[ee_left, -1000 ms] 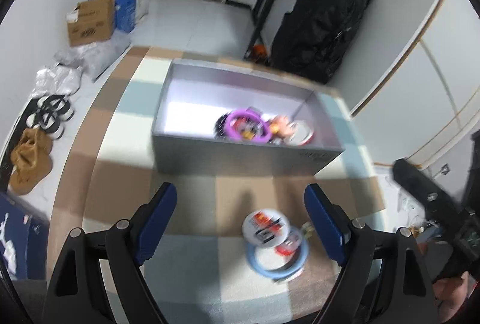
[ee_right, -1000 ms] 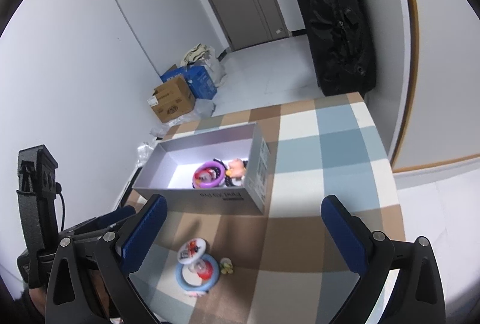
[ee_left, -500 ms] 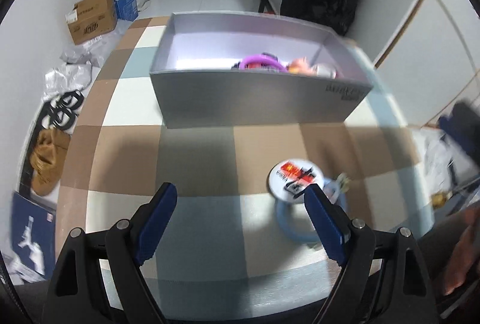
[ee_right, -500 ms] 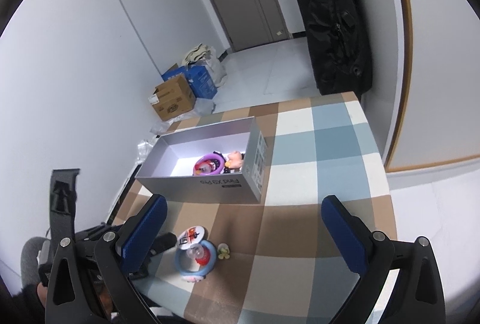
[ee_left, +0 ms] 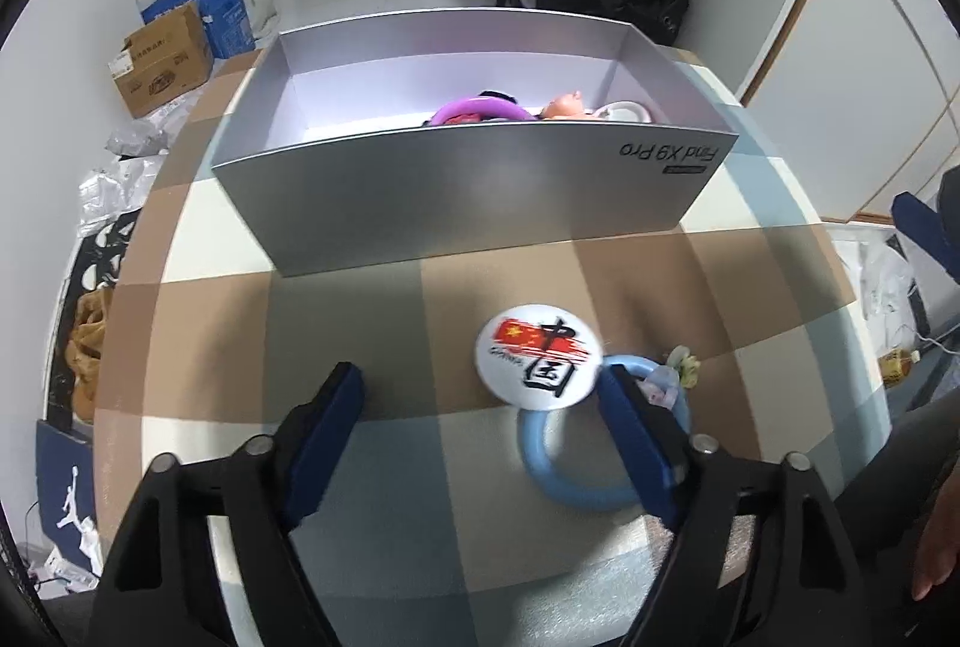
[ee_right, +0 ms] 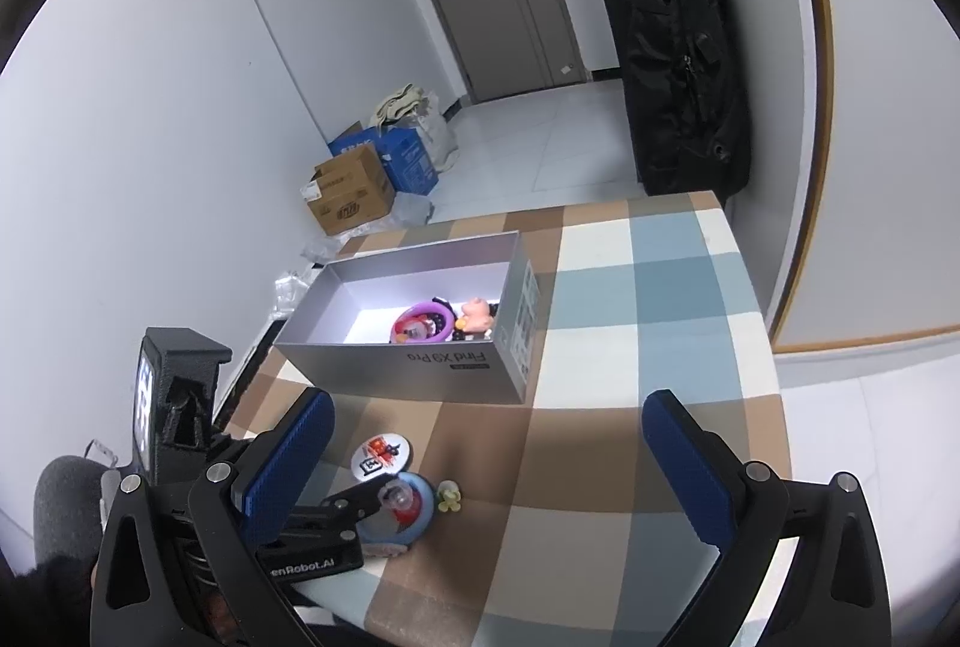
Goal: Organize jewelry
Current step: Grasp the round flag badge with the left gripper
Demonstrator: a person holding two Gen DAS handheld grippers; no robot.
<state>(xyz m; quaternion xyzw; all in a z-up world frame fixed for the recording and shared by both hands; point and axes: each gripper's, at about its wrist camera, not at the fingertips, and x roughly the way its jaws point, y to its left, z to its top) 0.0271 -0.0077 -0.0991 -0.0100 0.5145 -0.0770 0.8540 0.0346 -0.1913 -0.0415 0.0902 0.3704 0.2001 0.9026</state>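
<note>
A round white badge with a red flag and black characters lies on the checked tablecloth, partly over a light blue ring. A small pale flower piece sits beside the ring. My left gripper hangs low over them with its jaws closing. The badge lies just ahead of its fingertips, the right finger crosses the ring, and no pad presses on anything. My right gripper is open and empty above the cloth. The grey box behind holds a purple ring and a pink figurine.
The table's left edge drops to a floor with cardboard boxes, bags and shoes. A black bag hangs behind the far end of the table. A person's hand shows at the lower right.
The left gripper has sunk toward the badge and blue ring and rolled, so the box now looks level. Its fingers stand a little closer together. The right gripper has stayed put.
</note>
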